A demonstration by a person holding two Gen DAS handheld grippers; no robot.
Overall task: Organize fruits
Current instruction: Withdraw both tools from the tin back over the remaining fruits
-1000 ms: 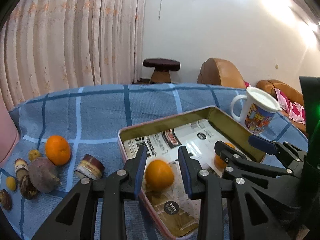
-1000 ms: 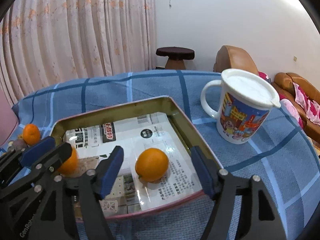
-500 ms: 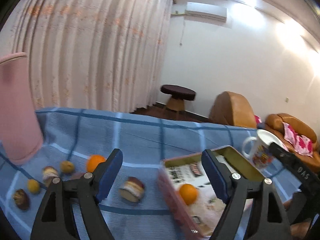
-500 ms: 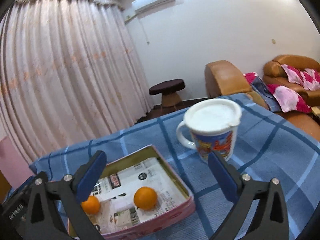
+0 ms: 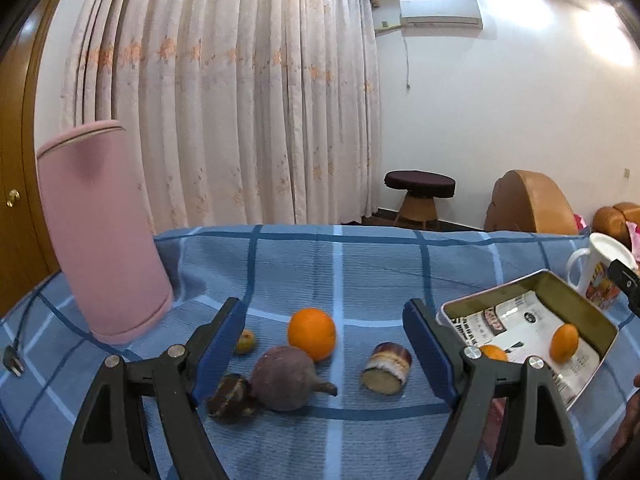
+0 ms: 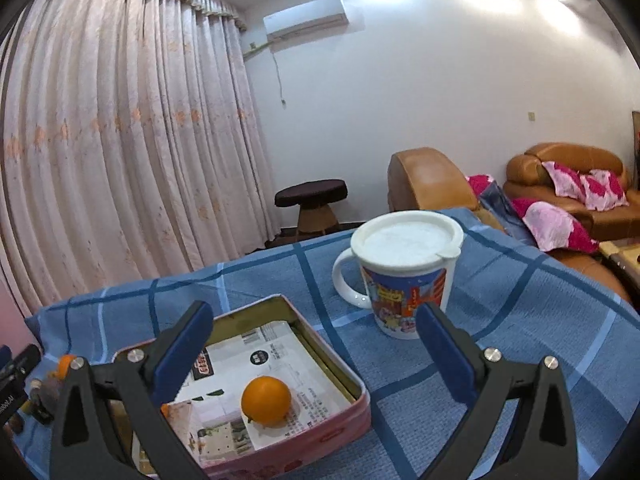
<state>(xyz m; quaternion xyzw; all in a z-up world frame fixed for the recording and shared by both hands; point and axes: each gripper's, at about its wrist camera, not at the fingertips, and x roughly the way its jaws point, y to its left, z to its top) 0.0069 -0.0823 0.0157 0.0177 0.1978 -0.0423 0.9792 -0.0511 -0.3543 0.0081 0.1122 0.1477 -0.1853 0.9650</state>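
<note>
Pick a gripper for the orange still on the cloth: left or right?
Left. The left gripper is open and faces the loose orange between its fingers. The right gripper, also open, faces the tin tray and mug.

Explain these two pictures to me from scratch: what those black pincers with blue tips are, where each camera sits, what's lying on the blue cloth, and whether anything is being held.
No robot here: a person carries a hand-held gripper in each hand, each with a wide-angle camera looking along its jaws. The left view shows the left gripper, jaws wide apart and empty, facing an orange, a dark purple root, a cut purple-skinned chunk and small dark fruits beside a pink cylinder. The right view shows the right gripper, also open and empty, above a paper-lined tin tray holding an orange; the left view shows two there. A lidded mug stands behind the tray.
</note>
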